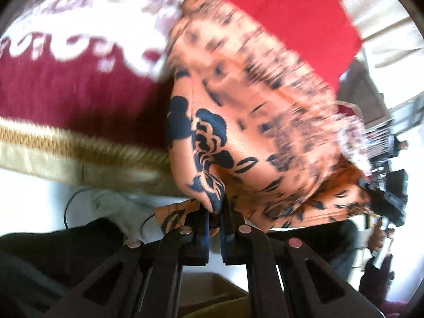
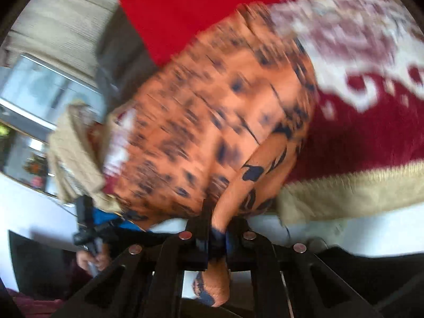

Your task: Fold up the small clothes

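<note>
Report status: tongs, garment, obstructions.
Left tongs shut on orange garment. Right tongs shut on it too. Garment hangs over the red blanket. Nothing blocking.

An orange cloth garment with a dark blue flower-and-leaf print (image 1: 238,122) (image 2: 212,122) is hanging bunched and creased, its fabric spreading from the pinched 6 o'clock edge toward 12 o'clock in both wrist views, blurred higher up.

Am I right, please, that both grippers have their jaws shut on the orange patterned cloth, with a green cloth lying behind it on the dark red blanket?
Not quite: the cloth behind is bright red, not green, as both wrist views show. The rest holds: the left gripper and the right gripper each have jaws shut on the orange patterned cloth, over the dark red blanket.
</note>
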`<state>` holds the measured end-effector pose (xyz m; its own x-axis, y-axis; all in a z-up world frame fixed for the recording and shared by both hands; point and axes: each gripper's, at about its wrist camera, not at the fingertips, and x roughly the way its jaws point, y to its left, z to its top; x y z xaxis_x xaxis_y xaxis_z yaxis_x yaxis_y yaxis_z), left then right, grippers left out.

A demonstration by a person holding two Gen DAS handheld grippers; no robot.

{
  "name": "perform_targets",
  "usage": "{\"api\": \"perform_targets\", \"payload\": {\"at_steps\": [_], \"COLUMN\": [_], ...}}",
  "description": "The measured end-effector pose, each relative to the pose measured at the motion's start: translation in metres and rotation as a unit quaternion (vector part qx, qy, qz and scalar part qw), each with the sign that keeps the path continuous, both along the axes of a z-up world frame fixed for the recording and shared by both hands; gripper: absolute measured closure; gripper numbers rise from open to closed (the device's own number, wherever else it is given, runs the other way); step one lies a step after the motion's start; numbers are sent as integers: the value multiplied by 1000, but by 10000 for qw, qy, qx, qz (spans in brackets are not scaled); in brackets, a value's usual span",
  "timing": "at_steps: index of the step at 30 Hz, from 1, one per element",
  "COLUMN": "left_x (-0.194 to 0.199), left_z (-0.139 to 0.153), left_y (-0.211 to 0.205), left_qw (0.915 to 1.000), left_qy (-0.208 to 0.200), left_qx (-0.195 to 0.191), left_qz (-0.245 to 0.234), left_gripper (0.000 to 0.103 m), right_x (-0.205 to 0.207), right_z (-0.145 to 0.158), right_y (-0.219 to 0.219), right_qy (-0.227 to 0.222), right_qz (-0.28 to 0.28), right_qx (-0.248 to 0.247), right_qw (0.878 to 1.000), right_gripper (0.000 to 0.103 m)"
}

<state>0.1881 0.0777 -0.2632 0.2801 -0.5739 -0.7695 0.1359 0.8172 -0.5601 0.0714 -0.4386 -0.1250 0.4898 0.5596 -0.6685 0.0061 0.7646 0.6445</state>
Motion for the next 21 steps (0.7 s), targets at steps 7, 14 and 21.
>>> {"api": "perform_targets", "payload": {"at_steps": [7,14,21], "left_x": [36,125,243], "left_z": [85,126,100], "left_y": [10,29,39], "left_qw": [9932,9893,9889], "left_qy": [-764,-922,-523], "left_qx": [-883,-1078,-1065], "left_qz": [-29,350,890], "left_gripper": [97,97,97], "right_x": [23,83,178], "right_z": [64,94,90], "right_y": [-18,-51,-108], "right_qy": [-983,-1351,-1295], "right_qz": [-261,-870,-1713], "right_qx": [522,715,920], "right_qw": [9934,9844,9723], "right_gripper": [94,94,94]}}
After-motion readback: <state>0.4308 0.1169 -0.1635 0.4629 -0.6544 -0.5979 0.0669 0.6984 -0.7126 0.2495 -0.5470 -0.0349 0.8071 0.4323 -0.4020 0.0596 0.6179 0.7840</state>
